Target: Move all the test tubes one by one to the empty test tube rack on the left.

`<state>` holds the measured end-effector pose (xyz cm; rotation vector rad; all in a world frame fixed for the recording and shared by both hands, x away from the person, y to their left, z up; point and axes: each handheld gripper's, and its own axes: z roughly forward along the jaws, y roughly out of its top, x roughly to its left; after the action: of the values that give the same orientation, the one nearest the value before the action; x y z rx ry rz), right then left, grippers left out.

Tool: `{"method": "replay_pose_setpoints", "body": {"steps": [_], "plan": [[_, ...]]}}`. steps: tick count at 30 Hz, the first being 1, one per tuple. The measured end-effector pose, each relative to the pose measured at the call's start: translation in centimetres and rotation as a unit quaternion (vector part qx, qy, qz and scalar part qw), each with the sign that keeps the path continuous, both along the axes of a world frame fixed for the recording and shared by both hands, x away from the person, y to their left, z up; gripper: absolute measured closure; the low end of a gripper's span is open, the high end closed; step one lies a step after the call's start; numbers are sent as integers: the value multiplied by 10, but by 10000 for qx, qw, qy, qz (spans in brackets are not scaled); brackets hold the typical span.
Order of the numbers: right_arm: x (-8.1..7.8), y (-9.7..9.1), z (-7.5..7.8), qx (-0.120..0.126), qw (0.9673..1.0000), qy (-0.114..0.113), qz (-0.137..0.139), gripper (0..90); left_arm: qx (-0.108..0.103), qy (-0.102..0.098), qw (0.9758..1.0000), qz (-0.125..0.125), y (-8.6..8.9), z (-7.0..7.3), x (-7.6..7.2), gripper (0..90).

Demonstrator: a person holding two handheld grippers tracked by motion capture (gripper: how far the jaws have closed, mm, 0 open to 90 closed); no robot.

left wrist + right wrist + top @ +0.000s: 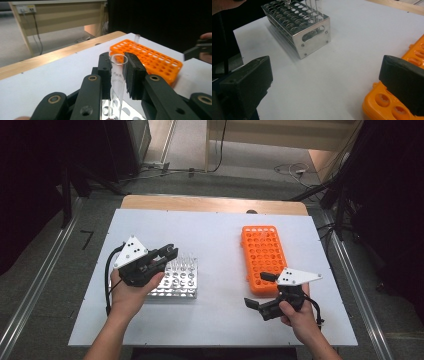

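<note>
My left gripper hangs over the metal rack at the left of the white table. Its jaws are shut on a clear glass test tube, seen upright between the black pads in the left gripper view. The tube's lower end hangs over the rack's holes. The orange rack lies to the right, with one clear tube standing at its far end. My right gripper is open at the orange rack's near end, its wide-apart pads holding nothing.
The metal rack holds several clear tubes at its far side. A white board covers the wooden table. Bare board lies between the two racks. Cables and dark stands sit on the floor around the table.
</note>
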<state>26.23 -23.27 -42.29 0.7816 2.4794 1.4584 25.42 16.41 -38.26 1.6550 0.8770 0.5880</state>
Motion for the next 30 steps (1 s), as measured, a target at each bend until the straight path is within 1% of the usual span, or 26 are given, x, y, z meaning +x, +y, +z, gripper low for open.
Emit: {"method": "replay_pose_setpoints", "body": {"steps": [5,11,13,20,24,25,30], "plan": [[2,-8,1,9,9999,-8,-117,0,19,8,9997,236,8,-5,10,761],[4,-10,0,-4,9999,-19,-147,0,66,45,9990,443,12,-14,24,761],[4,-10,1,7,9999,-17,-158,0,28,68,9988,477,13,-17,28,761],[5,-13,2,32,9998,-37,-192,0,129,137,9980,605,11,-30,38,761],[5,-14,2,31,9998,-43,-207,0,211,193,9973,677,10,-38,40,760],[5,-14,2,26,9998,-51,-209,0,193,213,9971,701,10,-40,40,760],[6,-15,2,39,9997,-46,-221,0,291,318,9966,707,6,-45,42,760]]}}
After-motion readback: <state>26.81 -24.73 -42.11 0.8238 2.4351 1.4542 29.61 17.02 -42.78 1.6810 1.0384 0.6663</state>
